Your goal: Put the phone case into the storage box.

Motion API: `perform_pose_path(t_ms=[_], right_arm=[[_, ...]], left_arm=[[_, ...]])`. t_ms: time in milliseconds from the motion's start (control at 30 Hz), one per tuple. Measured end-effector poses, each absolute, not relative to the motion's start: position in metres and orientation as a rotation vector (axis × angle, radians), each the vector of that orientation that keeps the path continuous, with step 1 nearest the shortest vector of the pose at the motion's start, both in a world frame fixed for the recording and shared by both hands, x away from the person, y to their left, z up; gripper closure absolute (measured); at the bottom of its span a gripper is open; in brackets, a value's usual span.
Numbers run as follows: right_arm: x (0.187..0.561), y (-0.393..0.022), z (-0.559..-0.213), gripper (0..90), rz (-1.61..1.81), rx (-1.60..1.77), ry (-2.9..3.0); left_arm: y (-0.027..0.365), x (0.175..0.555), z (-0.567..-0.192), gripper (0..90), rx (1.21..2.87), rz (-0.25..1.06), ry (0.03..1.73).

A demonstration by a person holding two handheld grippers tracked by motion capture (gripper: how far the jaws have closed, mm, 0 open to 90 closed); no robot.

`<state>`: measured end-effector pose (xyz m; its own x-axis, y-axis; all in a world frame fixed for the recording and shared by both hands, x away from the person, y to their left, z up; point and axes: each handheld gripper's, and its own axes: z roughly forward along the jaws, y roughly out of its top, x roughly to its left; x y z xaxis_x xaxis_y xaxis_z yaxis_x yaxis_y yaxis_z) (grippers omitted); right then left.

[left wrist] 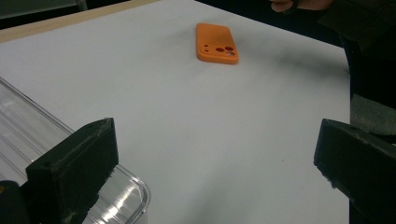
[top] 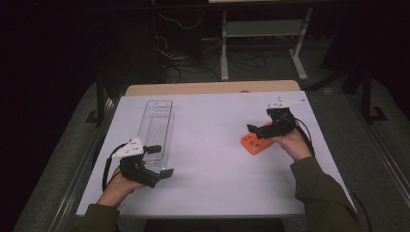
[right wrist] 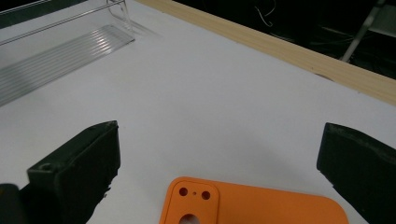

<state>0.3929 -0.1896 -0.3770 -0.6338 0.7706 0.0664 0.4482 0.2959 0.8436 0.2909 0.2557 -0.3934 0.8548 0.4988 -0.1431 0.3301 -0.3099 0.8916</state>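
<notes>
An orange phone case (top: 255, 143) lies flat on the white table, right of centre, its camera holes toward the middle. My right gripper (top: 259, 134) hovers just over its far end, open and holding nothing. In the right gripper view the case (right wrist: 247, 205) sits low between the spread jaws of that gripper (right wrist: 219, 163). A clear plastic tray (top: 155, 128) lies lengthwise at the left. My left gripper (top: 159, 161) is open at the tray's near end. In the left gripper view one jaw of this gripper (left wrist: 217, 163) overlaps the tray's corner (left wrist: 133, 189), and the case (left wrist: 217, 43) lies far off.
The white table top (top: 208, 159) has a wooden strip (top: 212, 88) along its far edge. Beyond it stand a metal frame (top: 263, 29) and cables on a dark floor. The tray (right wrist: 56, 56) is empty.
</notes>
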Motion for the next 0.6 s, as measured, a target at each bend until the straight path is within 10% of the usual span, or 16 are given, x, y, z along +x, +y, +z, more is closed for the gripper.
perform_pose_path(t_ms=[600], right_arm=[[0.414,-0.191,-0.379,0.0,1.218,1.121,2.206]], left_arm=[[0.255,0.291,-0.394,0.0,1.927,0.188,0.617]])
